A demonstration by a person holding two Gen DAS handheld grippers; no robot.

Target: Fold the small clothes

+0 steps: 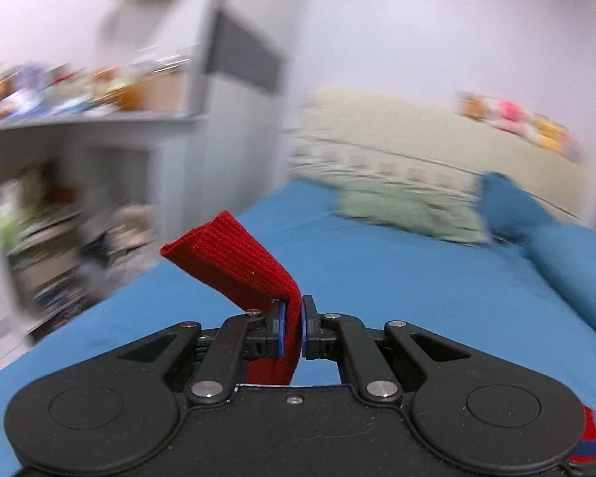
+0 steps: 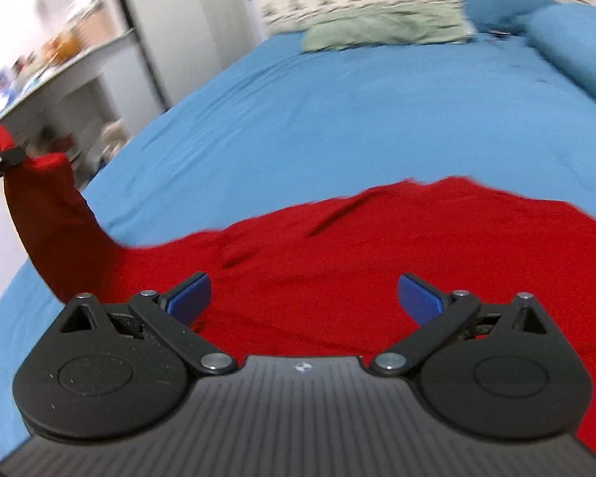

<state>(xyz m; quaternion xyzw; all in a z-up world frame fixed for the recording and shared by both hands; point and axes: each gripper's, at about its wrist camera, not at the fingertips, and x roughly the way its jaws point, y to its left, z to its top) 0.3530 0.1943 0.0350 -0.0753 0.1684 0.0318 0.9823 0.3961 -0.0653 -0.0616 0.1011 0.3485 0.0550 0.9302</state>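
Observation:
A red garment (image 2: 377,246) lies spread on the blue bed sheet (image 2: 337,119). My left gripper (image 1: 293,328) is shut on the ribbed cuff of its sleeve (image 1: 234,262) and holds it lifted above the bed. In the right wrist view the raised sleeve (image 2: 47,214) stretches up to the left gripper at the far left edge. My right gripper (image 2: 304,298) is open and empty, its blue pads (image 2: 188,292) hovering just over the garment's body.
A green pillow (image 2: 381,28) and blue pillows (image 2: 568,35) lie at the head of the bed. A grey shelf unit (image 1: 79,151) with cluttered items stands left of the bed. The bed's left edge (image 2: 111,159) runs near the lifted sleeve.

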